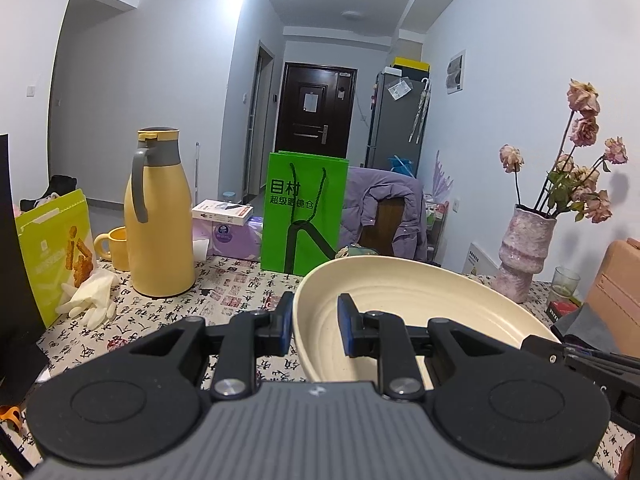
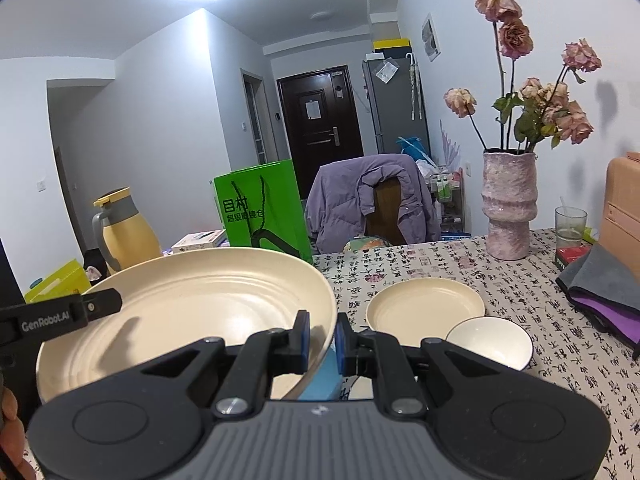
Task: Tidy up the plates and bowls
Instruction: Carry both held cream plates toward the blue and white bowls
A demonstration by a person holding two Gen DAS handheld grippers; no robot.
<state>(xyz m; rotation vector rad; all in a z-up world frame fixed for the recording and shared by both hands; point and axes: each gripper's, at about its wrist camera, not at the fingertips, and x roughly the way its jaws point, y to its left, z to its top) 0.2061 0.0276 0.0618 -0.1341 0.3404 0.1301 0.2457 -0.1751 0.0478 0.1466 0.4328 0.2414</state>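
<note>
Two claws grip one large cream plate point(image 2: 192, 312) above the calligraphy-print worktop point(image 2: 500, 292): left claw point(image 1: 314, 320) and right claw point(image 2: 322, 340) each clenched on opposite rims. Behind stand a green bag point(image 1: 304, 212), yellow thermos point(image 1: 158, 216), pink vase point(image 2: 508, 204); nearby lie a smaller plate point(image 2: 424, 304) and a white bowl point(image 2: 490, 340).

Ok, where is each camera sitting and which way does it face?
Left wrist: on the left tongs, facing along the table to the thermos and green bag; its fingers clamp the large plate.
Right wrist: on the right tongs, facing the small plate, bowl and vase; a hand's edge shows at lower left.
Shared: large plate, green bag, thermos, vase, each other's tongs.
</note>
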